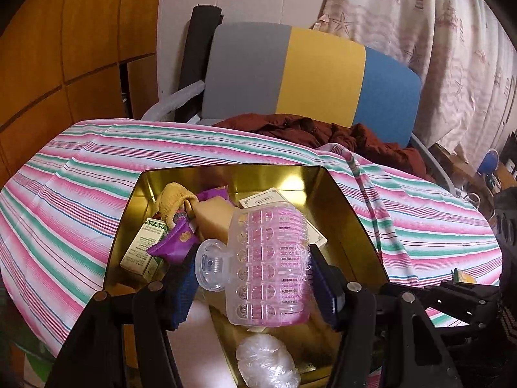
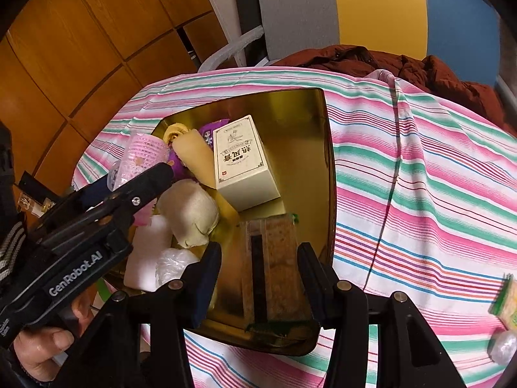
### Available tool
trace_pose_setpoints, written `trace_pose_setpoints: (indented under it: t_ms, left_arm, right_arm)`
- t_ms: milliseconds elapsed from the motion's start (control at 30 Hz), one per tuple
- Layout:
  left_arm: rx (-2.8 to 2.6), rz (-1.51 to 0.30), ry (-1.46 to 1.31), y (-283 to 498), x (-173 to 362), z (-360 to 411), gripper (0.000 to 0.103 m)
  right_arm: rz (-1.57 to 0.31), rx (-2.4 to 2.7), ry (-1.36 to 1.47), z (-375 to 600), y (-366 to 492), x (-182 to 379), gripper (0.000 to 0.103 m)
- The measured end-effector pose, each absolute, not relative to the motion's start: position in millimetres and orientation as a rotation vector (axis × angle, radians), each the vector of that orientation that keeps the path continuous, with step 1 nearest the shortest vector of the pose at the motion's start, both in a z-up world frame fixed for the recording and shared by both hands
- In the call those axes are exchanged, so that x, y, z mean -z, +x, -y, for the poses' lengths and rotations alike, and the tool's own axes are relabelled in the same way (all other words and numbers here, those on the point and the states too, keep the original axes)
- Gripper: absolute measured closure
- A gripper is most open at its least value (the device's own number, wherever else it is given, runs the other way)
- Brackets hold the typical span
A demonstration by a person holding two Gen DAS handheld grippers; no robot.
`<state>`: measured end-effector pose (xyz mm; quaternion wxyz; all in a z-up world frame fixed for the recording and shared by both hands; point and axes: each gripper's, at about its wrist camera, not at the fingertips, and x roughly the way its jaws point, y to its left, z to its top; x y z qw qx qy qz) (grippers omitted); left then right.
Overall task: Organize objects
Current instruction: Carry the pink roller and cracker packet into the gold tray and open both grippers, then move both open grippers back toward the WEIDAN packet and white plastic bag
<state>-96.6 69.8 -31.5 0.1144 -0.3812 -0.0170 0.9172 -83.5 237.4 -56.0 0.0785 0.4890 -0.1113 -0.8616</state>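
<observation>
A pink hair roller (image 1: 268, 265) with a clear clip on its side hangs over the gold tin (image 1: 342, 200), and my left gripper (image 1: 255, 287) is shut on it. In the right wrist view the same left gripper (image 2: 129, 177) holds the roller (image 2: 142, 152) above the gold tin's (image 2: 300, 119) left side. My right gripper (image 2: 258, 278) stands open over the tin's near end. A clear packet of brown snack (image 2: 274, 258) lies flat on the tin floor below its fingers. A cream box (image 2: 242, 161), purple packets (image 1: 174, 245) and a green box (image 1: 142, 252) also lie inside.
The tin sits on a striped tablecloth (image 2: 420, 177). A green-yellow packet (image 2: 505, 300) and a clear plastic wad (image 2: 502, 349) lie on the cloth to the right. Behind the table stand a grey, yellow and blue chair (image 1: 320, 77) with a brown jacket (image 1: 323, 132). A hand (image 2: 42, 349) grips the left tool.
</observation>
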Motion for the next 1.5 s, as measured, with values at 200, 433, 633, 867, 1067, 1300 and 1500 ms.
trace_pose_setpoints:
  t_ms: [200, 433, 633, 867, 1067, 1300, 1500]
  left_arm:
    - [-2.677, 0.051, -1.138, -99.1, 34.1, -74.1, 0.039]
    - [-2.654, 0.034, -1.159, -98.3, 36.2, -80.0, 0.038]
    - [-2.647, 0.031, -1.151, -96.4, 34.9, -82.0, 0.028]
    - [-2.648, 0.047, -1.155, -92.9, 35.7, -79.5, 0.028]
    - [-2.652, 0.097, -1.162, -87.3, 38.8, -66.0, 0.029]
    - [-2.647, 0.172, -1.175, -80.4, 41.6, -49.9, 0.03]
    - [-2.618, 0.176, -1.158, -75.1, 40.1, -53.8, 0.035]
  right_arm:
    - [0.321, 2.616, 1.468, -239.0, -75.1, 54.8, 0.047]
    - [0.314, 2.649, 1.464, -242.1, -66.7, 53.6, 0.041]
    - [0.325, 2.657, 1.466, -242.6, -62.9, 54.2, 0.038]
    - [0.335, 2.668, 1.462, -243.8, -56.3, 53.4, 0.034]
    - [0.291, 2.704, 1.459, -241.2, -50.3, 50.0, 0.022]
    - [0.283, 2.741, 1.462, -247.4, -43.1, 48.6, 0.017]
    - [0.348, 2.791, 1.484, -267.4, -32.1, 49.5, 0.016]
